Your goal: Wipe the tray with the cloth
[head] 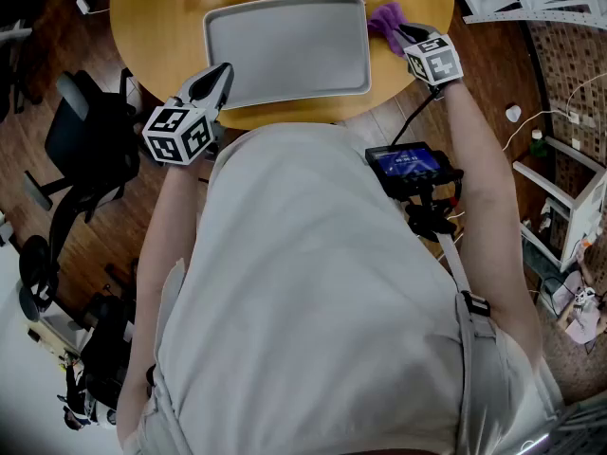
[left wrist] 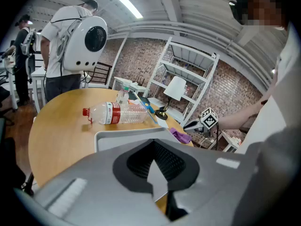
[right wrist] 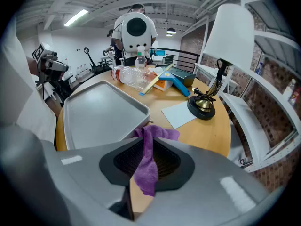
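Right gripper (head: 406,36) clamped on purple cloth (head: 384,17) just right of tray (head: 285,50) — left gripper (head: 221,74) closed, empty, at tray's near-left corner.

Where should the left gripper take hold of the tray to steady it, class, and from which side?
Grip the raised rim at the tray's near-left corner, coming from the table's near edge beside the left gripper. The tray lies flat and shallow, so only that thin lip fits between the fingers.
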The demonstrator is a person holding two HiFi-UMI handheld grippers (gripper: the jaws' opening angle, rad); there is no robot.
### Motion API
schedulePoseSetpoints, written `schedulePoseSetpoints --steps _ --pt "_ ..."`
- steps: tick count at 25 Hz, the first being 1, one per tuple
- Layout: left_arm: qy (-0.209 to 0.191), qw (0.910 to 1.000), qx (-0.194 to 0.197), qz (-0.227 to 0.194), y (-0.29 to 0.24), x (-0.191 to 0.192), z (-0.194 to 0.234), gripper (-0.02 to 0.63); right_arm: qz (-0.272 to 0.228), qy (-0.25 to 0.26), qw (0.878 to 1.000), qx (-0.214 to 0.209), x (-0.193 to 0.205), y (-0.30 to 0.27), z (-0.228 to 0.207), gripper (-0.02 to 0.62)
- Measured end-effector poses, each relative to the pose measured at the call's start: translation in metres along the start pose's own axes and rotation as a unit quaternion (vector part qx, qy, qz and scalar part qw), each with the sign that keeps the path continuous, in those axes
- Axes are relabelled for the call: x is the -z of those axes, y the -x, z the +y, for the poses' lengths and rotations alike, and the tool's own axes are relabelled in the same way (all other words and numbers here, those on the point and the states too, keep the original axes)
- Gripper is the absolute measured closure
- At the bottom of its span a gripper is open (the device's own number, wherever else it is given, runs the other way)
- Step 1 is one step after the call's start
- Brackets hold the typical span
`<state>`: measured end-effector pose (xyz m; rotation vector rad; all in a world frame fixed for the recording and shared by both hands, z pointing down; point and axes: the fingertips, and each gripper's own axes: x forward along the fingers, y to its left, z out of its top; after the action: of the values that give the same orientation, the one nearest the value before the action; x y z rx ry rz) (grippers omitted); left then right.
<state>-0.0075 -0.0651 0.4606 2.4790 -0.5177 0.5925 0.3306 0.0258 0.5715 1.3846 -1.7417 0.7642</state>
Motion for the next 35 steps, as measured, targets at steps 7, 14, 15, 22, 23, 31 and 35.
schedulePoseSetpoints --steps 7,14,15,22,23,31,35 --pt "0.003 0.9999 -0.016 -0.007 0.017 0.002 -0.006 0.606 0.066 0.049 0.997 0.006 0.019 -0.015 -0.007 0.495" --pt "0.012 0.9992 -0.038 0.001 0.004 0.003 -0.001 0.606 0.117 0.039 0.992 -0.004 0.046 -0.052 -0.034 0.503" --pt "0.015 0.9990 -0.042 0.003 0.000 0.004 0.000 0.606 0.117 0.030 0.993 -0.009 0.047 -0.058 -0.038 0.506" --pt "0.022 0.9984 -0.052 -0.008 0.019 0.009 0.001 0.606 0.141 0.012 0.990 -0.028 0.043 -0.052 -0.028 0.537" --pt "0.023 0.9984 -0.051 -0.010 0.020 0.010 0.004 0.606 0.145 0.013 0.989 -0.026 0.043 -0.052 -0.027 0.540" --pt "0.044 0.9979 -0.044 -0.018 0.024 0.020 0.026 0.606 0.088 0.090 0.992 -0.012 -0.011 -0.020 -0.015 0.546" --pt "0.047 0.9978 -0.043 -0.021 0.023 0.020 0.033 0.606 0.040 0.183 0.982 0.009 -0.068 0.000 -0.007 0.548"
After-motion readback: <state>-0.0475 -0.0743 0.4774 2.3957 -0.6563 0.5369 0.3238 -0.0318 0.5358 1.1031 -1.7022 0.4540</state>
